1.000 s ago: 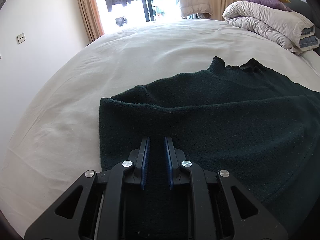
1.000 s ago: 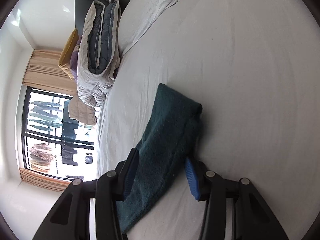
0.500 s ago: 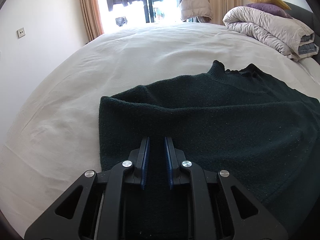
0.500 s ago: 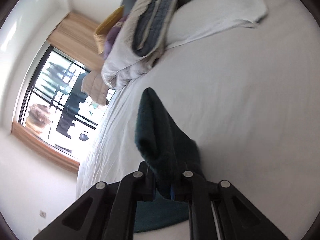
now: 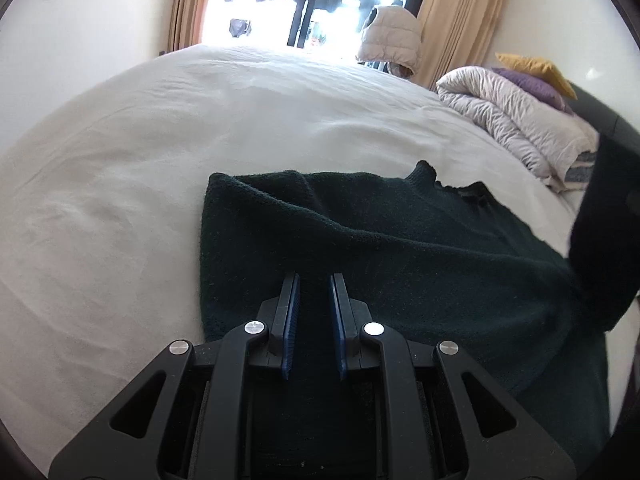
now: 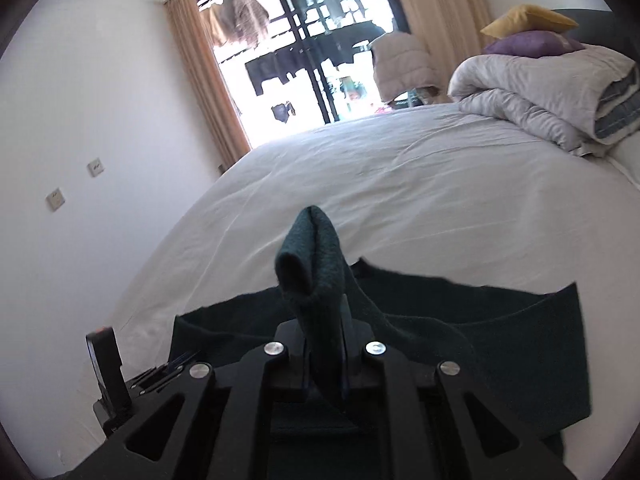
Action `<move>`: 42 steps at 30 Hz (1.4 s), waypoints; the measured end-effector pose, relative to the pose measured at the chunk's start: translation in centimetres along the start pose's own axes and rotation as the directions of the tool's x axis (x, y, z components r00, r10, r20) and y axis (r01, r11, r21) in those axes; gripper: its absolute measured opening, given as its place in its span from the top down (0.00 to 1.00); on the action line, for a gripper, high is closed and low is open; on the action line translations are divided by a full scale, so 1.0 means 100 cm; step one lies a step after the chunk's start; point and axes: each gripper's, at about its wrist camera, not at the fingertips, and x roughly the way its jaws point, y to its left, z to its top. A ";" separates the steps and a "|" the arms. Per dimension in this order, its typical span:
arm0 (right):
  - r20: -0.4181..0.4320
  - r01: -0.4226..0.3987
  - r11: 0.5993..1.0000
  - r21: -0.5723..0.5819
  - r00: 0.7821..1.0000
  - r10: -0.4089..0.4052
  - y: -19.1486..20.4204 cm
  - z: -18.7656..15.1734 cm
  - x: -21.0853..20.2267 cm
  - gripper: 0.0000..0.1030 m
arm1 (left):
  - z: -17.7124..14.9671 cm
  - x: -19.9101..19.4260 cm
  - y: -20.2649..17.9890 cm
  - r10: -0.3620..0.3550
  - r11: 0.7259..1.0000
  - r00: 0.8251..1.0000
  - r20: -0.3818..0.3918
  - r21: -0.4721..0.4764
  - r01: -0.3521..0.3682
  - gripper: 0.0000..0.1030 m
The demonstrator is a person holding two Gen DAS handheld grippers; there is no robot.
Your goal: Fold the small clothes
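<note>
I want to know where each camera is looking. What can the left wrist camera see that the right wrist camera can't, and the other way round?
Only the left wrist view shows the sweater's neckline and the left tongs, nearly shut with sweater fabric between them.

Only the right wrist view shows the sleeve cuff standing up, pinched in the right tongs, and two wall switches.

Both show the dark green sweater on the white bed, the folded duvet, yellow cushion and bright window.
</note>
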 end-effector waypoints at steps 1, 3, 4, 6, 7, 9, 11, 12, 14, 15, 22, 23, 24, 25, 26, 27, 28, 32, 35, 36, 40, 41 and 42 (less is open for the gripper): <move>-0.028 -0.002 1.000 -0.017 1.000 0.001 0.009 -0.006 0.013 0.88 | 0.000 -0.001 0.007 -0.038 0.999 0.999 0.002 -0.037 0.038 0.85; -0.071 0.002 0.999 -0.046 0.997 -0.005 0.022 -0.021 0.031 0.88 | 0.001 -0.001 0.022 -0.118 0.986 0.993 0.010 -0.114 0.118 0.85; -0.085 0.005 0.998 -0.060 0.996 -0.010 0.028 -0.025 0.039 0.88 | 0.000 -0.001 0.028 -0.147 0.979 0.989 0.015 -0.143 0.147 0.85; -0.102 0.009 0.997 -0.075 0.995 -0.016 0.033 -0.030 0.046 0.88 | 0.000 -0.002 0.036 -0.184 0.966 0.983 0.024 -0.178 0.186 0.85; -0.104 0.013 0.997 -0.080 0.994 -0.021 0.034 -0.030 0.048 0.88 | 0.000 -0.002 0.036 -0.191 0.964 0.981 0.027 -0.183 0.192 0.85; -0.105 0.013 0.996 -0.093 0.994 -0.023 0.035 -0.027 0.053 0.88 | 0.000 -0.002 0.037 -0.196 0.962 0.980 0.030 -0.187 0.199 0.85; -0.111 0.008 0.994 -0.105 0.994 -0.020 0.037 -0.028 0.056 0.86 | -0.001 -0.005 0.040 -0.207 0.958 0.978 0.034 -0.197 0.210 0.85; -0.114 0.006 0.994 -0.106 0.993 -0.018 0.037 -0.029 0.057 0.86 | -0.002 -0.004 0.041 -0.213 0.955 0.976 0.035 -0.204 0.215 0.85; -0.124 -0.006 0.996 -0.094 0.992 -0.006 0.035 -0.034 0.066 0.83 | -0.002 -0.006 0.042 -0.215 0.953 0.976 0.036 -0.208 0.218 0.85; -0.132 -0.014 0.996 -0.090 0.991 0.002 0.035 -0.039 0.071 0.82 | -0.003 -0.006 0.042 -0.216 0.953 0.976 0.035 -0.210 0.218 0.85; -0.129 -0.152 0.988 0.012 0.980 0.152 0.009 -0.075 0.020 0.42 | 0.003 -0.019 0.036 -0.202 0.952 0.979 -0.005 -0.236 0.195 0.78; -0.108 -0.166 0.985 0.043 0.980 0.170 0.000 -0.079 0.005 0.40 | 0.004 -0.025 0.033 -0.210 0.949 0.978 -0.002 -0.242 0.203 0.71; -0.094 -0.172 0.982 0.075 0.979 0.179 -0.010 -0.085 -0.007 0.40 | 0.005 -0.029 0.029 -0.210 0.947 0.978 -0.004 -0.249 0.202 0.50; -0.092 -0.168 0.980 0.106 0.980 0.178 -0.021 -0.092 -0.017 0.40 | 0.007 -0.032 0.023 -0.208 0.947 0.978 -0.010 -0.254 0.198 0.35; -0.094 -0.165 0.977 0.135 0.980 0.178 -0.031 -0.099 -0.024 0.40 | 0.010 -0.033 0.015 -0.204 0.948 0.979 -0.024 -0.254 0.191 0.31; -0.097 -0.167 0.972 0.165 0.978 0.185 -0.041 -0.107 -0.028 0.40 | 0.014 -0.033 0.007 -0.198 0.951 0.979 -0.045 -0.252 0.180 0.27; -0.108 -0.162 0.967 0.194 0.977 0.186 -0.051 -0.114 -0.031 0.40 | 0.018 -0.032 -0.002 -0.199 0.953 0.978 -0.066 -0.244 0.177 0.27; -0.094 -0.185 0.934 0.304 0.970 0.223 -0.084 -0.137 -0.036 0.56 | 0.028 -0.015 -0.046 -0.155 0.983 0.968 -0.199 -0.126 0.132 0.27; -0.054 -0.239 0.903 0.357 0.960 0.276 -0.097 -0.143 -0.038 0.56 | 0.022 0.001 -0.081 -0.071 0.997 0.952 -0.297 0.012 0.078 0.27; -0.047 -0.248 0.899 0.360 0.958 0.283 -0.098 -0.144 -0.038 0.56 | 0.019 0.002 -0.089 -0.040 0.997 0.954 -0.297 0.048 0.057 0.30; -0.015 -0.285 0.869 0.404 0.948 0.318 -0.106 -0.144 -0.046 0.56 | 0.019 0.007 -0.091 -0.024 0.999 0.949 -0.314 0.020 0.032 0.71; -0.001 -0.292 0.853 0.432 0.946 0.325 -0.111 -0.142 -0.050 0.56 | 0.020 0.007 -0.089 -0.042 0.999 0.946 -0.321 0.001 0.045 0.74; 0.017 -0.298 0.832 0.467 0.944 0.329 -0.119 -0.140 -0.053 0.56 | 0.022 0.009 -0.088 -0.054 0.998 0.944 -0.327 -0.007 0.055 0.84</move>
